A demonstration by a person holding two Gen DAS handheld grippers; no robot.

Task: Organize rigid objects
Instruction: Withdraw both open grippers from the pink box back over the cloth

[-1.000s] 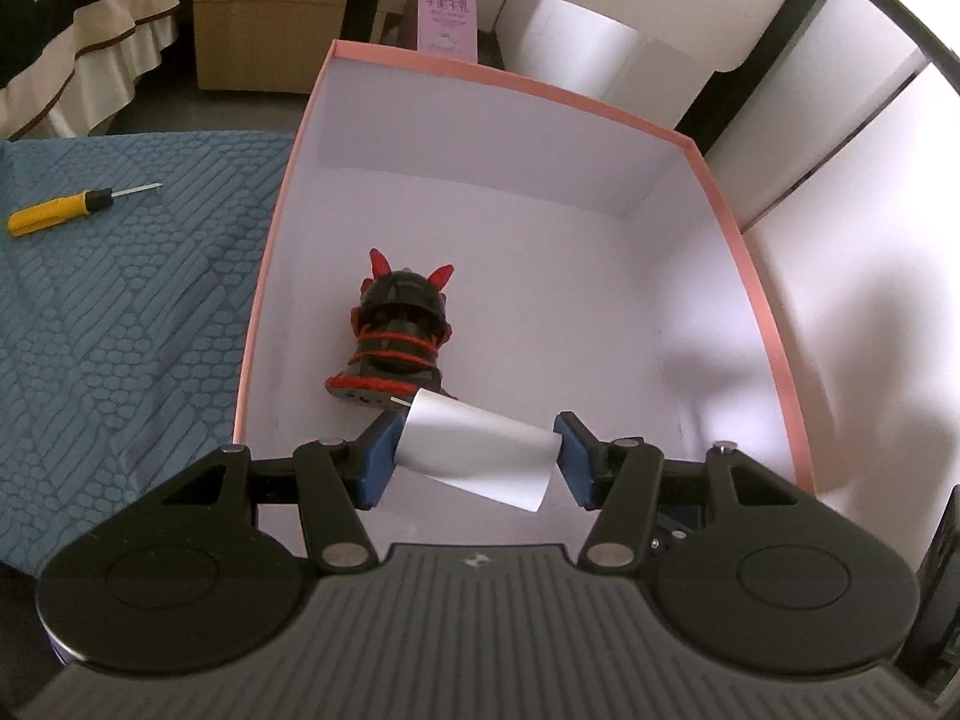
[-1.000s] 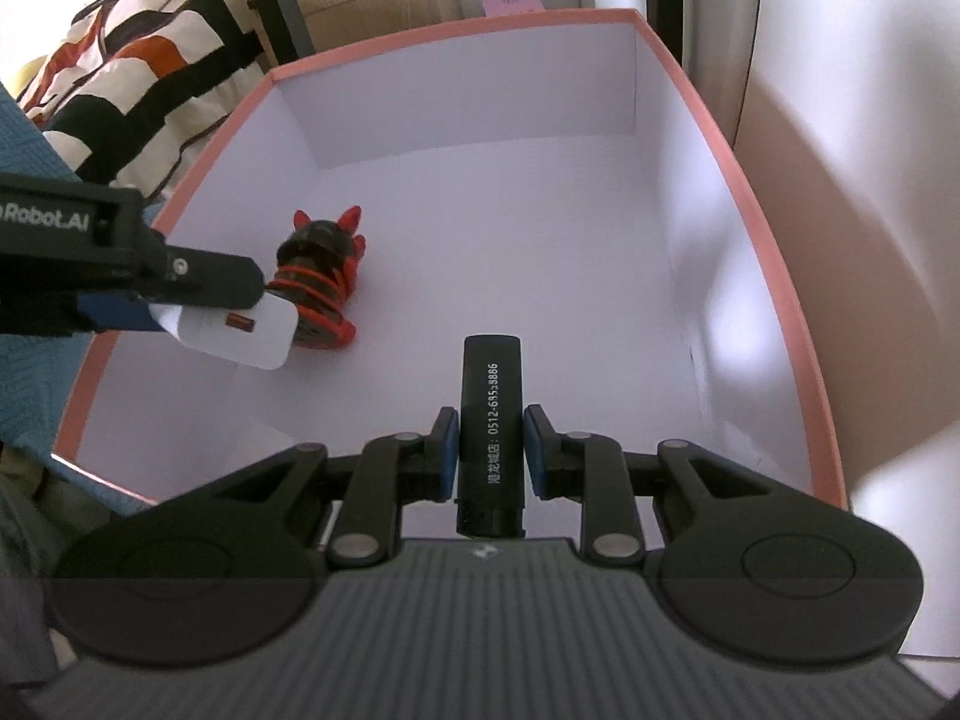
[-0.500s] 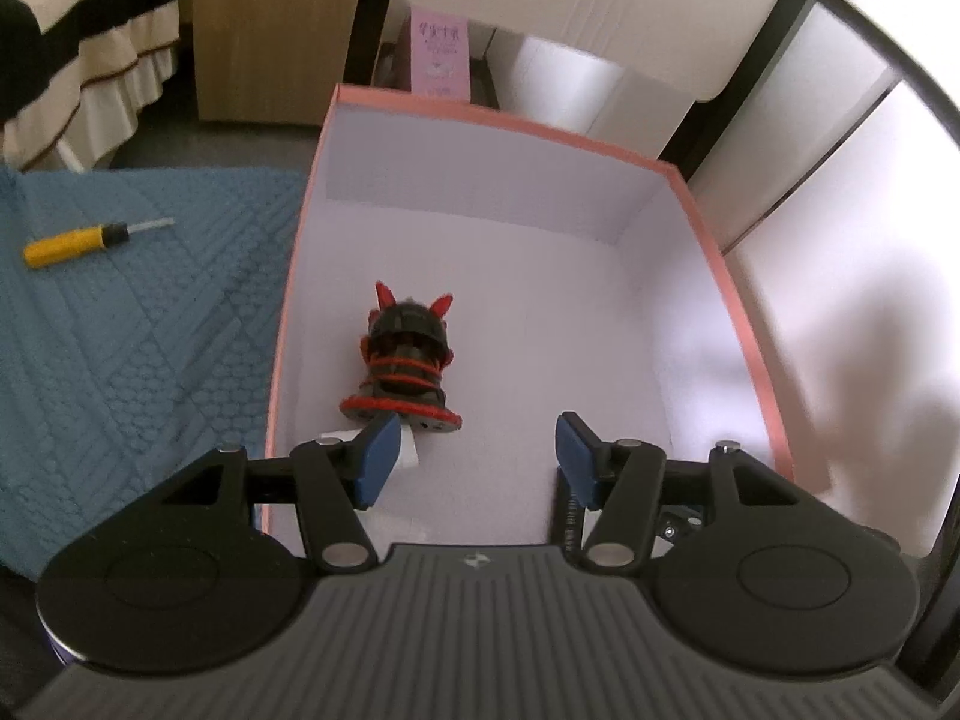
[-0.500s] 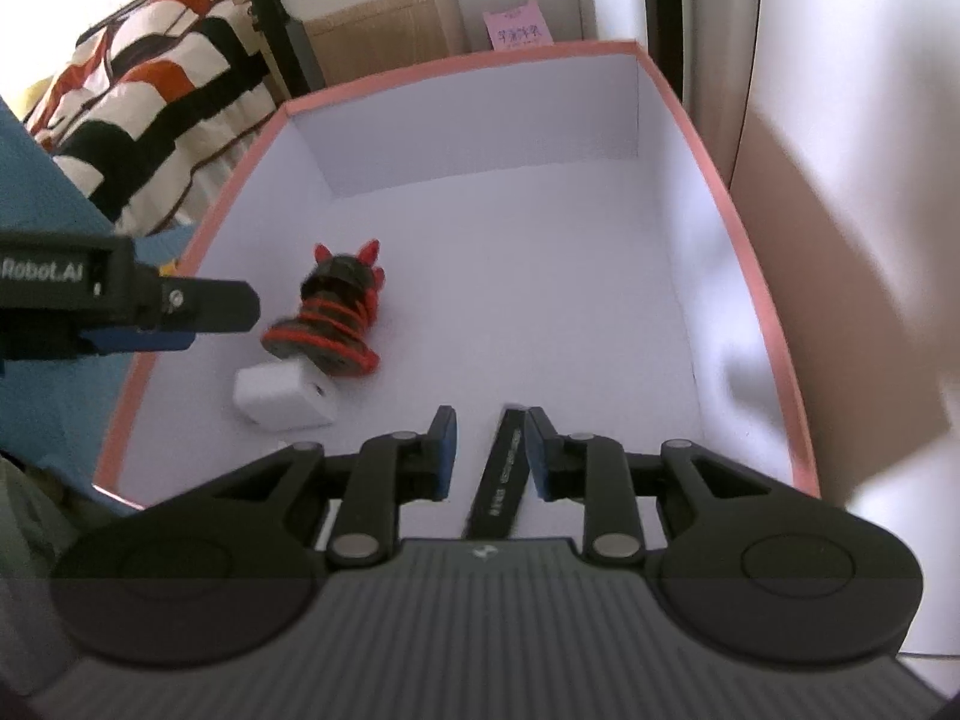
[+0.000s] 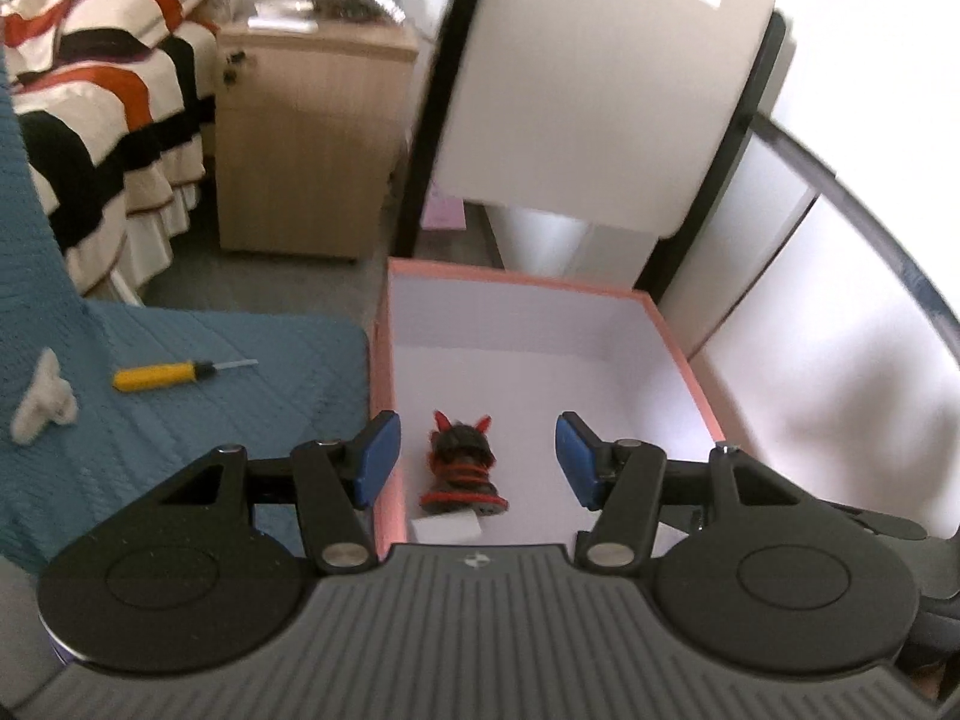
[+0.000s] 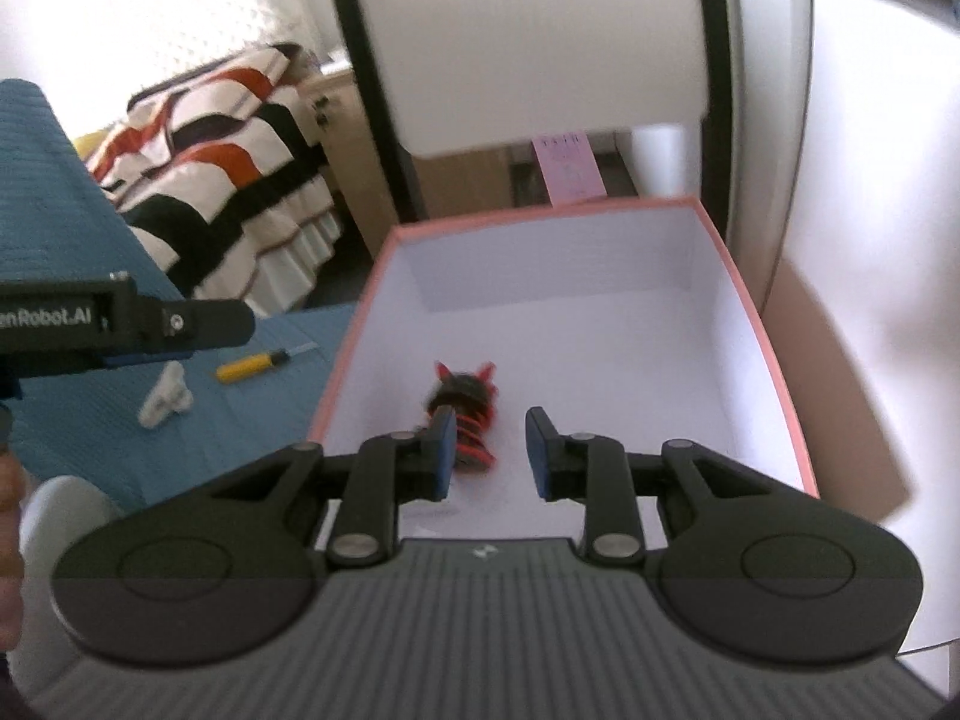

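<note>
A pink-rimmed white box (image 5: 684, 354) (image 6: 774, 360) holds a black-and-red horned figure (image 5: 462, 468) (image 6: 465, 420) and a white block (image 5: 447, 528) at its near left. My left gripper (image 5: 477, 462) is open and empty, raised above the box's near left edge. My right gripper (image 6: 489, 459) is open and empty, above the box's near end. The left gripper's finger (image 6: 198, 324) shows in the right wrist view. A yellow-handled screwdriver (image 5: 174, 373) (image 6: 258, 364) and a white clip-like piece (image 5: 39, 399) (image 6: 165, 402) lie on the blue cloth (image 5: 180, 420) left of the box.
A striped bedspread (image 5: 102, 120) and a wooden cabinet (image 5: 306, 144) stand beyond the cloth. A white panel with black frame (image 5: 600, 90) rises behind the box. A pink carton (image 6: 567, 174) sits behind the box. White wall is on the right.
Both grippers let go of their objects into the box, then rose and pulled back. The white block lies by the figure; the black stick has gone out of view.
</note>
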